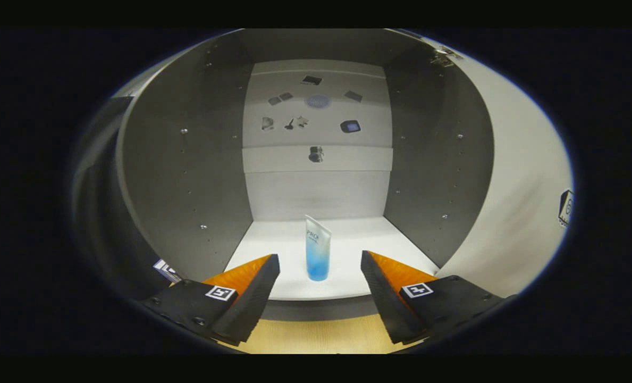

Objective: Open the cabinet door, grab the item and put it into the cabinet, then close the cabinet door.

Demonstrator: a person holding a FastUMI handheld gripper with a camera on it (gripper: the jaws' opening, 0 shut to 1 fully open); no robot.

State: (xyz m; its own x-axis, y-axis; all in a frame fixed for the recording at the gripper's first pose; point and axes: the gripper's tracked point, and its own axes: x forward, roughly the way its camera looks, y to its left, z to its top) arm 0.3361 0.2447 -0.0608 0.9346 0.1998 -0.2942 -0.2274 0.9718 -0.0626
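Fingers of the gripper (320, 266) stand wide apart, holding nothing. Between and just ahead of them, a clear-and-blue plastic tube (317, 249) stands upright on its cap on the white floor of the open grey cabinet (188, 159), near its front edge.

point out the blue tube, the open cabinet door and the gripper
blue tube (318, 250), gripper view, middle of its body, standing on the cabinet floor
open cabinet door (517, 202), gripper view, its inner face
gripper (320, 271), gripper view, midway between the open fingertips
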